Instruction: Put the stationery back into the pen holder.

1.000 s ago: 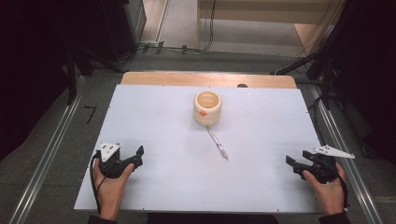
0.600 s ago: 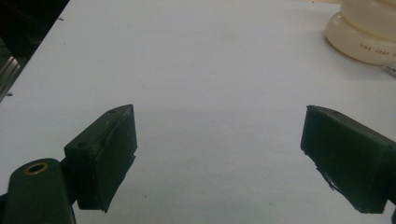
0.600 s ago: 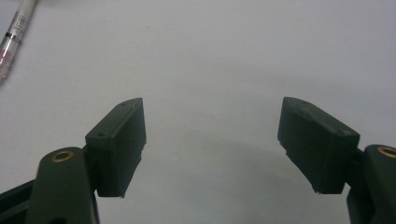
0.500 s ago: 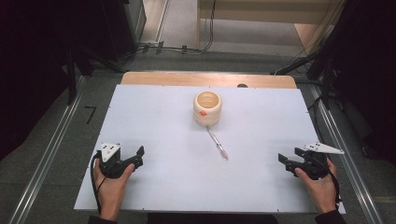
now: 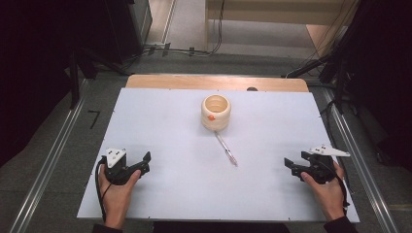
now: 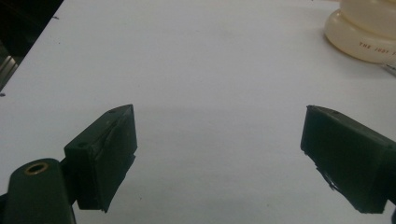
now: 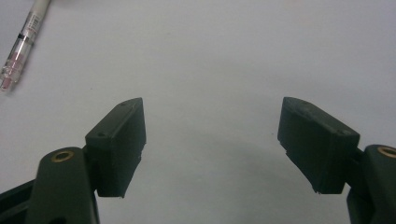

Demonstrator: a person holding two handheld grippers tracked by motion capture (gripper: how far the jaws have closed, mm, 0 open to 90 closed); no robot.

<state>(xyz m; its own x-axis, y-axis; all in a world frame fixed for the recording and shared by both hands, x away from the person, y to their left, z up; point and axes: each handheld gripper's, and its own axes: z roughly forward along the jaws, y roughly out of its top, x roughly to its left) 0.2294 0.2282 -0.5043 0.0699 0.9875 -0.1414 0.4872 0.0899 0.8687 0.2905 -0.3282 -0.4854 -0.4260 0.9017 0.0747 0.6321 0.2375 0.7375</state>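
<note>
Close to the person, two hands rest on the white desk (image 5: pixel 165 121). The left gripper (image 5: pixel 138 166) sits at the near left, and its jaws are spread wide with nothing between them. The right gripper (image 5: pixel 294 165) sits at the near right, jaws spread wide too. Between them, a bit farther out, a clear pen (image 5: pixel 226 149) lies flat. The right gripper view shows its pink tip (image 7: pixel 6 82) up close. Just past the pen stands a round cream cup (image 5: pixel 215 112) with an orange spot on its side. Its inside looks bare from above. The left gripper view cuts the cup (image 6: pixel 362 35) off and shows tiny red words, too small to read.
</note>
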